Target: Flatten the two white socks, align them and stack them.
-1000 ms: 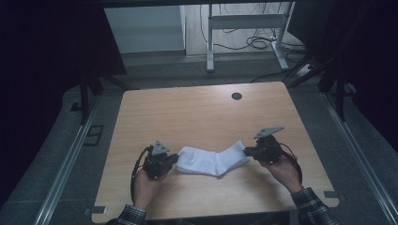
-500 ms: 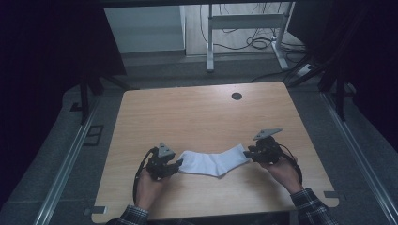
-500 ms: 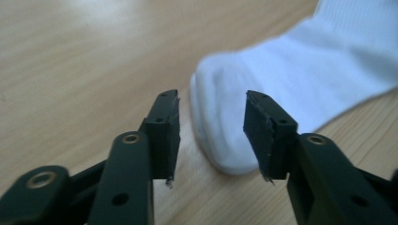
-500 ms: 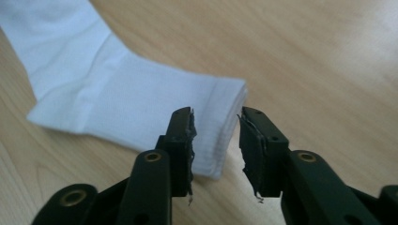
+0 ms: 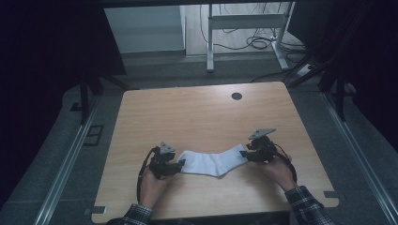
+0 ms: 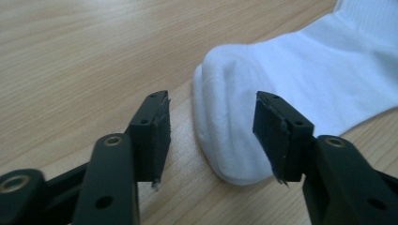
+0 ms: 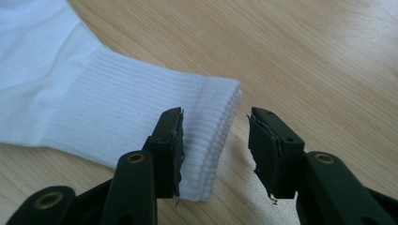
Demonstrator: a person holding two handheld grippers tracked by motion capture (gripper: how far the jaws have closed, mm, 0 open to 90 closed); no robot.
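The high view is looking forward and down from above the person's side, taking in the whole table [image 5: 197, 117] and some floor beyond. Both gripper views are sitting super close and low, each looking along its own jaws. All three are sharing the white sock [image 5: 213, 161]: the left one's catching the toe [image 6: 234, 126], the right one's catching the cuff [image 7: 206, 136].

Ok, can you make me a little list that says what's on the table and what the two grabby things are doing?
surface: wooden table
item: white sock, lying flat
left gripper: jaws open, at the sock's toe end
right gripper: jaws open, at the sock's ribbed cuff
held: nothing gripped
hands: one behind each gripper
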